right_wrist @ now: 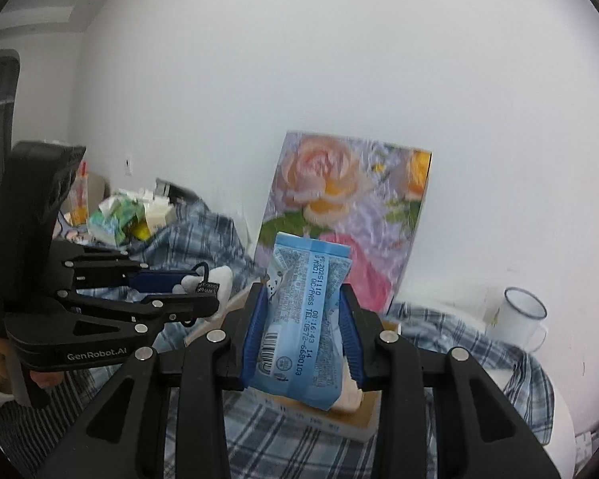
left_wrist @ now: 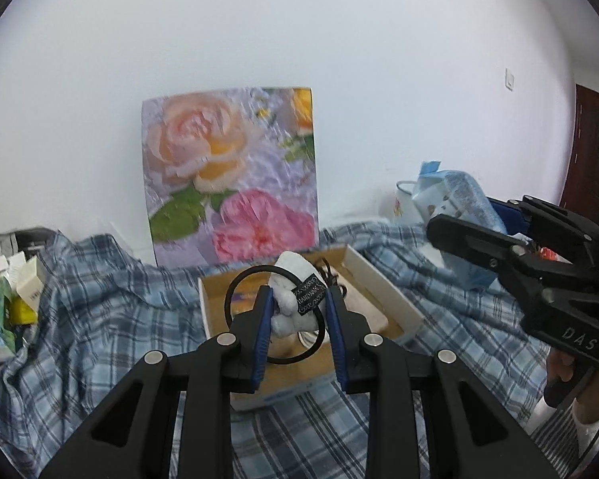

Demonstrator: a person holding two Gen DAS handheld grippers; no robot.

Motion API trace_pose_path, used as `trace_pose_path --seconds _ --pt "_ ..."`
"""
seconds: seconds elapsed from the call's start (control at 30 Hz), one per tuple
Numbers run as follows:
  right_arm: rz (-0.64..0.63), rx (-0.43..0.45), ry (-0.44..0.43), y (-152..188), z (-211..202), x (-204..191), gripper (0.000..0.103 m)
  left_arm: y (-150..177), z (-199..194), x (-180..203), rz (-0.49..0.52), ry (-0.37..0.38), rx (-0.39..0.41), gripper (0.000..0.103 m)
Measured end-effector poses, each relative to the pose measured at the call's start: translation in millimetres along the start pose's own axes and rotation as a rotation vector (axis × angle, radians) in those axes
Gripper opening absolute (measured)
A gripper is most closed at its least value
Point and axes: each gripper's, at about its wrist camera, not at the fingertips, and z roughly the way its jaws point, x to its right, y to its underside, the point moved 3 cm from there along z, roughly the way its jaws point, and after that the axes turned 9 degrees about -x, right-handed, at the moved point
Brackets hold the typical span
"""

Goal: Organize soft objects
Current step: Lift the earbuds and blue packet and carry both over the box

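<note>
Showing only rightward (beside flowers), white mug (right_wrist: 520,316) stands.

You are working in a lived-in room of a home — a plain white wall (left_wrist: 299,40) with a switch plate (left_wrist: 510,79), and a dark wooden door (left_wrist: 591,151) at the right. A blue plaid cloth (left_wrist: 100,303), rumpled, covers the surface before you. Against the wall at its far edge leans a flower painting (left_wrist: 231,175); near the far right corner stands a white enamel mug (right_wrist: 521,317). At the far left edge you have a heap of small cartons and packets (left_wrist: 12,299) — household clutter, not shop stock.
</note>
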Motion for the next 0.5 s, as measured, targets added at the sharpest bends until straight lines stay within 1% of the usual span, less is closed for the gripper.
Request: trace_pose_path --seconds 0.2,0.37,0.5 --pt "0.017 0.080 0.002 -25.8 -15.6 5.5 0.035 -24.5 -16.0 -6.7 -0.006 -0.005 0.059 0.028" --pt "0.014 0.160 0.011 -53.7 -28.5 9.7 0.035 -44.6 -24.0 -10.8 -0.013 -0.006 0.096 0.028" --pt "0.020 0.181 0.002 -71.3 -26.9 14.9 0.035 -58.2 -27.1 -11.2 -0.004 -0.014 0.123 0.028"
